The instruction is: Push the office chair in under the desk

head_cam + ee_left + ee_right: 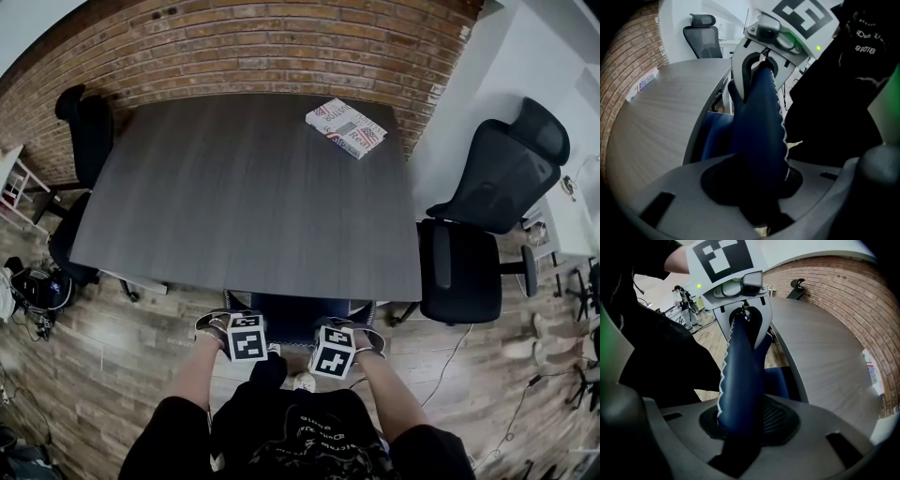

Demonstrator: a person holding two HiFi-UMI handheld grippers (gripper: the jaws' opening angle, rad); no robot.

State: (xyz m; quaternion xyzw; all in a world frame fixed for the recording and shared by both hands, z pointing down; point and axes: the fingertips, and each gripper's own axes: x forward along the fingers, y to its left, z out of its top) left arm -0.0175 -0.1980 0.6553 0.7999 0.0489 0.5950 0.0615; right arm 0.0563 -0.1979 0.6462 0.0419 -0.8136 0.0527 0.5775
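Head view: dark blue padded office chair [292, 319] is sitting at the near edge of the grey wood-grain desk [244, 197], seat reaching under the top. You're clamping its backrest top edge with left gripper [234, 323] and right gripper [342, 330], jaws narrowed onto the padding. Black mesh chair [487, 206] is standing beside the desk's right side.

Desk top [244, 187] being seen as matt grey wood-grain, chair back [759, 136] being noted as smooth dark-blue leather-like cover with pale stitched edge, brick wall [281, 47] being recorded rough, floor [122, 347] as wood planking.
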